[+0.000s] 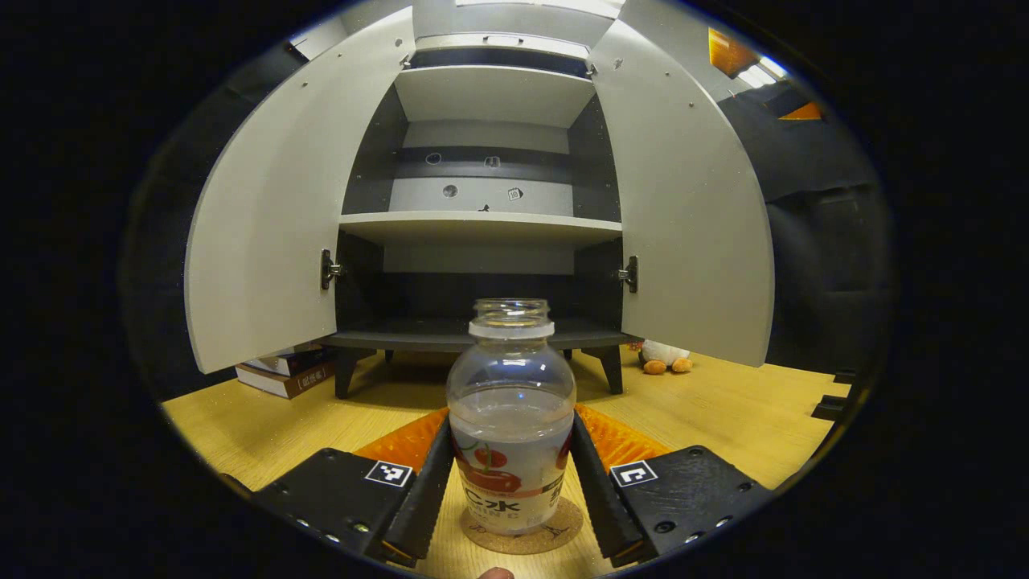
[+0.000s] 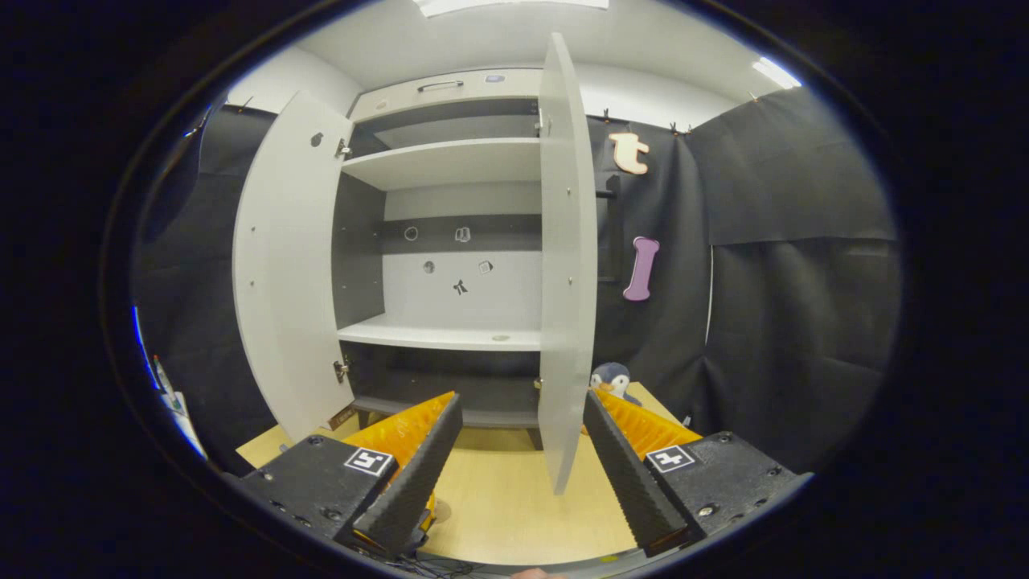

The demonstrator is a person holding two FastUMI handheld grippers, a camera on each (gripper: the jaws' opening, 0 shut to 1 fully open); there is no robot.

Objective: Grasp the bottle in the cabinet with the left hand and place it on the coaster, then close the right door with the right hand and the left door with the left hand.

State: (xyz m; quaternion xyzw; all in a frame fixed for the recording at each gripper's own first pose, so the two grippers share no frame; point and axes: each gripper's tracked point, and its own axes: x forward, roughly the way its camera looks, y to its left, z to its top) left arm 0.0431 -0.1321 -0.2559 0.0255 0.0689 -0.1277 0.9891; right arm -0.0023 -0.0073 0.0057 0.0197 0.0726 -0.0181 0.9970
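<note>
Cork coaster (image 1: 563, 527) bears bottle (image 1: 511, 418) between left fingers (image 1: 422, 490).

stacked books (image 1: 285, 371), plush toy (image 1: 665, 355), perhaps a penguin, wooden tabletop (image 1: 723, 410)

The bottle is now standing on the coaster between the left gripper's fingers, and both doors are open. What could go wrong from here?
1. The bottle has no cap and holds liquid; a finger catching it as the left gripper withdraws could tip it off the coaster and spill.
2. The right door stands edge-on between the right gripper fingers; a glancing push might slip off.
</note>
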